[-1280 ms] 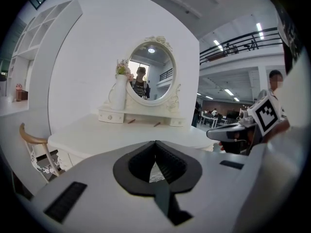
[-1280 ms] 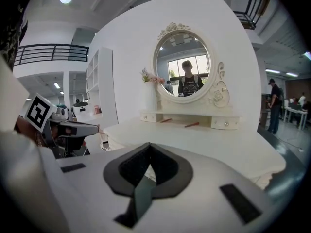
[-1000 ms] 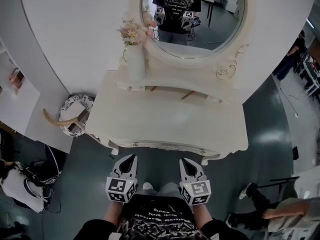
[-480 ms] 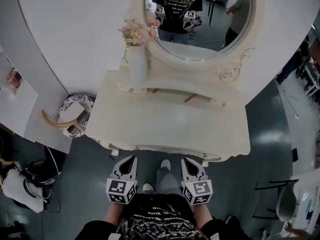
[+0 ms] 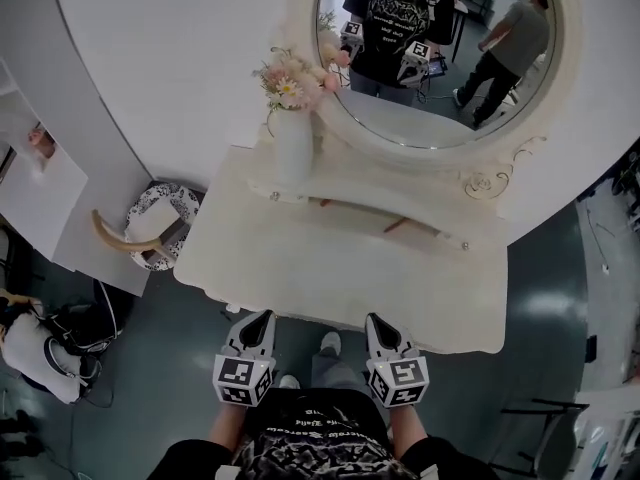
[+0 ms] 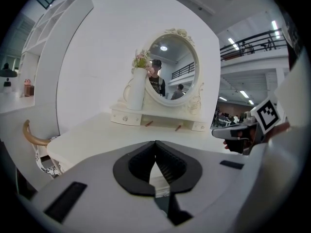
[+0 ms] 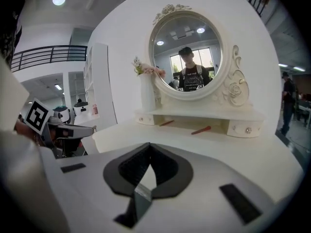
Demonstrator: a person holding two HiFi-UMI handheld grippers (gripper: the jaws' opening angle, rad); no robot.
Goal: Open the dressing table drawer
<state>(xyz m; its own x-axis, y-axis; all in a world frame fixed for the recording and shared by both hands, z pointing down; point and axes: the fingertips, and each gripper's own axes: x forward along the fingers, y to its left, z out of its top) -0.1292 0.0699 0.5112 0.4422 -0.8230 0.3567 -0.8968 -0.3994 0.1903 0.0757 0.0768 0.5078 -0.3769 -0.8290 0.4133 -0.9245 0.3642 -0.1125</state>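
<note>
Cream-painted wood, the small drawer (image 7: 238,128) looks light and stiff, best drawn by its slippery little knob (image 7: 248,129); left gripper (image 5: 262,317) and right gripper (image 5: 376,320) fingers are pressed together, empty.

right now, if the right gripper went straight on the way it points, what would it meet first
Most likely the bare top of the dressing table, just past its front edge. The right gripper, shut and empty, points slightly down toward it. Depth is hard to judge.
</note>
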